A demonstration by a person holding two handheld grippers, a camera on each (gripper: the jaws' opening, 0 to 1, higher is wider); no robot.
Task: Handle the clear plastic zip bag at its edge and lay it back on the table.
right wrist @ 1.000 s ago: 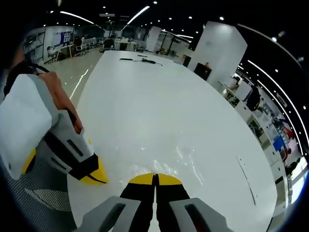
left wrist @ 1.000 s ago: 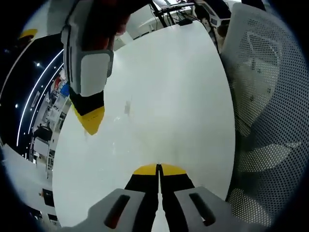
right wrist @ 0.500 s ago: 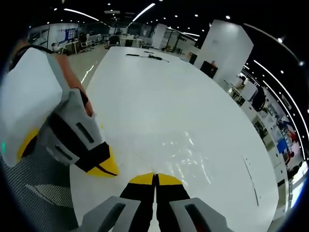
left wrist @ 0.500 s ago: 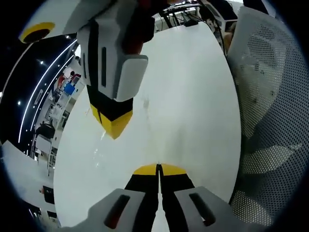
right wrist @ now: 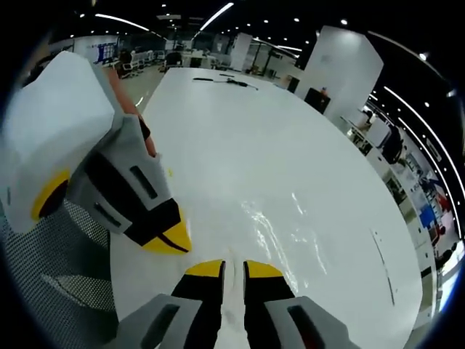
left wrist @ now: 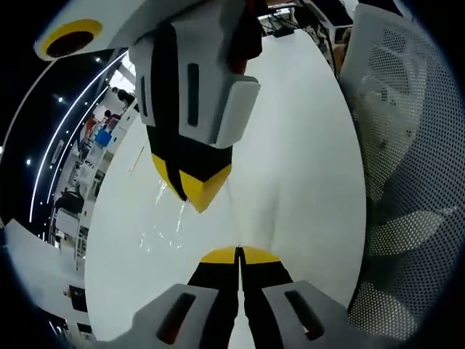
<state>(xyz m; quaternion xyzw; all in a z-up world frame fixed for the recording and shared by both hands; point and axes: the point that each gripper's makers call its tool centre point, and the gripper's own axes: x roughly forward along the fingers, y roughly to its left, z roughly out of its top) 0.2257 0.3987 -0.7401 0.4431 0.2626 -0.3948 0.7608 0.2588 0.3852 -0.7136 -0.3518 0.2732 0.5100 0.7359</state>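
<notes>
In the left gripper view, the left gripper (left wrist: 239, 253) with yellow tips has its two jaws pressed together, and I cannot tell if they pinch anything. In the right gripper view, the right gripper (right wrist: 233, 267) has its jaws a little apart. The clear plastic zip bag (right wrist: 280, 225) lies shiny on the big white table (right wrist: 240, 138), just past those jaws. A grey mesh chair (left wrist: 407, 167) stands beside the table

White table (right wrist: 240, 138) — clear zip bag (right wrist: 290, 225) flat on it.
</notes>
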